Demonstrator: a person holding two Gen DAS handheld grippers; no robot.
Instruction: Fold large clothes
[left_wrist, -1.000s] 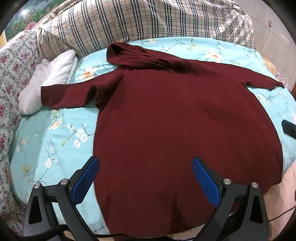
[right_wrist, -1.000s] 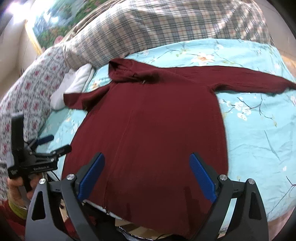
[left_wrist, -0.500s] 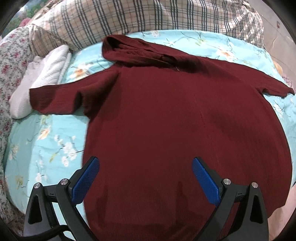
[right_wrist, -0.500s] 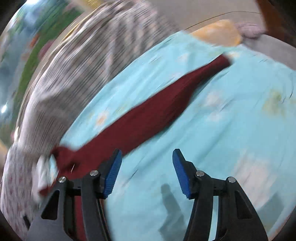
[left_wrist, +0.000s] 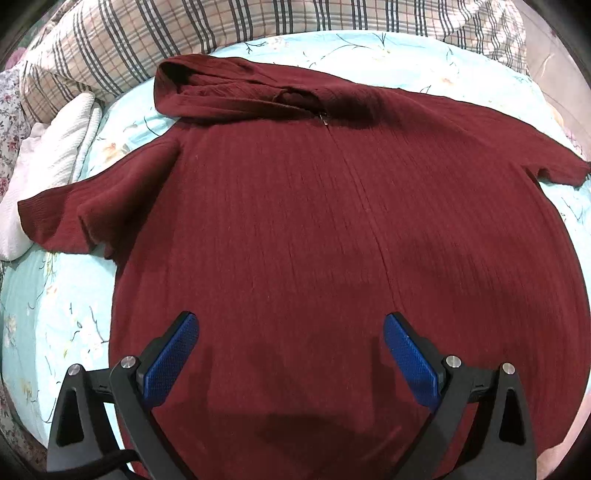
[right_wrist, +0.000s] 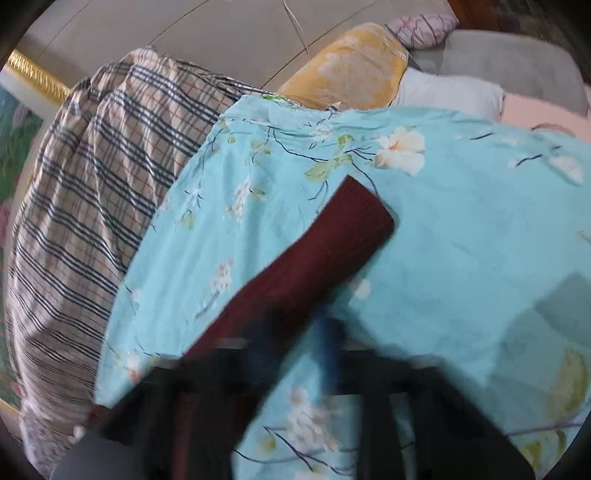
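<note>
The dark red hooded garment (left_wrist: 314, 229) lies spread flat on the bed (left_wrist: 55, 325), its hood far ahead of the left gripper (left_wrist: 291, 354) and its lower part right under it. The jaws of this gripper stand released, wide apart, with nothing between them. Compared with a second ago they hang closer over the cloth, more toward the middle of the body.

The right gripper (right_wrist: 325, 332) has swung away from the hem to the outstretched sleeve (right_wrist: 314, 258), whose cuff lies just ahead of it on the blue sheet. Its jaws have just been closing and now look clenched. The view is blurred, so I cannot tell for sure that the sleeve is caught between them. I judge that the first fold, bringing this sleeve over the body, is about to begin.
</note>
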